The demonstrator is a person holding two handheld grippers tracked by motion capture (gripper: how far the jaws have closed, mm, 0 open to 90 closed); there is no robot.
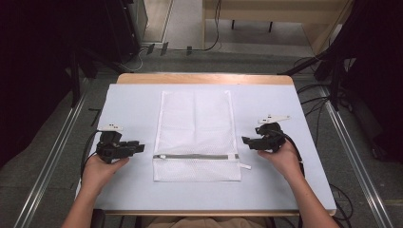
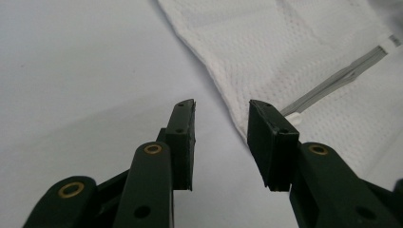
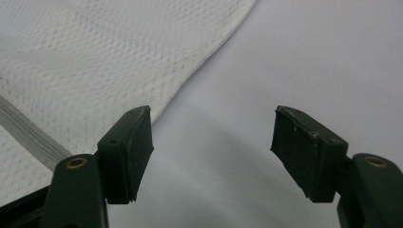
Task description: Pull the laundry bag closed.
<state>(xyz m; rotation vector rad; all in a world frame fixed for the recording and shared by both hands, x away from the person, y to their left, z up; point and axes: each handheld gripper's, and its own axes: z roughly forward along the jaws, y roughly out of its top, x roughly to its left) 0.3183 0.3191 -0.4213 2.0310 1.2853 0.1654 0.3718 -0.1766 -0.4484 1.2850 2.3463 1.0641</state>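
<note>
The table (image 1: 133, 102) is viewed from above; the mesh laundry bag (image 1: 196, 123) is shared, seen close along each claw.

The left claw (image 2: 221, 142) hangs open, empty, beside the white mesh bag's (image 2: 285, 52) edge.

A wooden table (image 1: 204, 79) stands in the middle of the room, most of its top covered by a pale blue-grey mat (image 1: 133, 102). The floor (image 1: 57, 161) around it is grey carpet, with a metal rail (image 1: 47, 171) running along it on the left and another rail (image 1: 356, 161) on the right. Black cables (image 1: 316, 107) lie on the floor right of the table. Beyond the far edge stands light wooden furniture (image 1: 266, 9). Both upper corners are dark; the table is evenly lit.
</note>
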